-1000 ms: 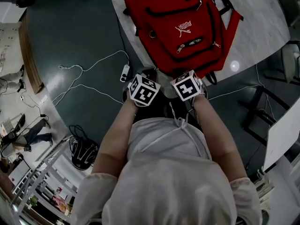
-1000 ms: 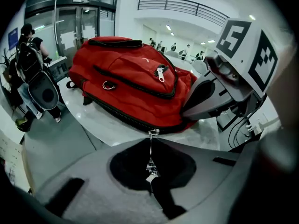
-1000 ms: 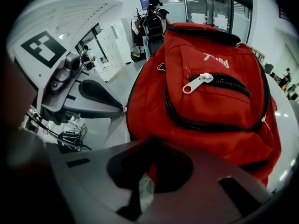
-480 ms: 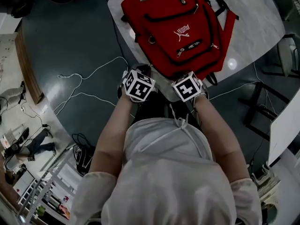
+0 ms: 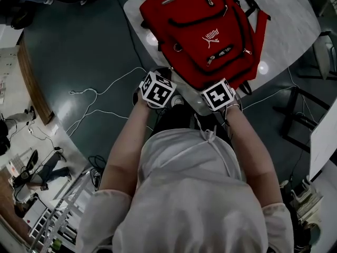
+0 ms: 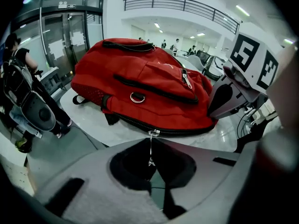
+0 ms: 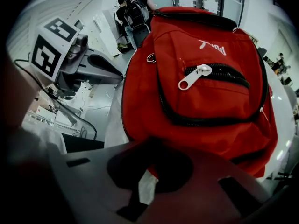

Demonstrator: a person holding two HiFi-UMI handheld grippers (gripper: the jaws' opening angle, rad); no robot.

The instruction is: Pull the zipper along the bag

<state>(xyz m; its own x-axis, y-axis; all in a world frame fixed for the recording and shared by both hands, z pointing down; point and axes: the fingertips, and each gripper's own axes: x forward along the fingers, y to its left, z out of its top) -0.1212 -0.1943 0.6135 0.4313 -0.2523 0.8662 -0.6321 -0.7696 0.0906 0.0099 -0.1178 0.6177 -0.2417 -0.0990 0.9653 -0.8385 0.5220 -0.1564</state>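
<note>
A red backpack (image 5: 200,30) lies flat on a white table (image 5: 295,15). In the left gripper view its black main zipper (image 6: 187,130) runs along the near bottom edge of the backpack (image 6: 149,83). My left gripper (image 6: 151,143) is shut on the thin metal zipper pull (image 6: 151,149), at the bag's near left corner (image 5: 166,84). My right gripper (image 7: 150,149) is shut on the red fabric at the near edge of the backpack (image 7: 210,101), right of the left one (image 5: 215,90). A front pocket's silver puller (image 7: 191,79) hangs free.
The person stands at the table's near edge. White cables (image 5: 100,94) trail over the dark floor to the left. A chair frame (image 5: 303,115) stands at the right. A person carrying a backpack (image 6: 18,78) stands beyond the table's left side.
My left gripper has slid to the left along the bag's near edge, away from the right gripper, with the zipper pull in it. The right gripper has stayed put on the fabric.
</note>
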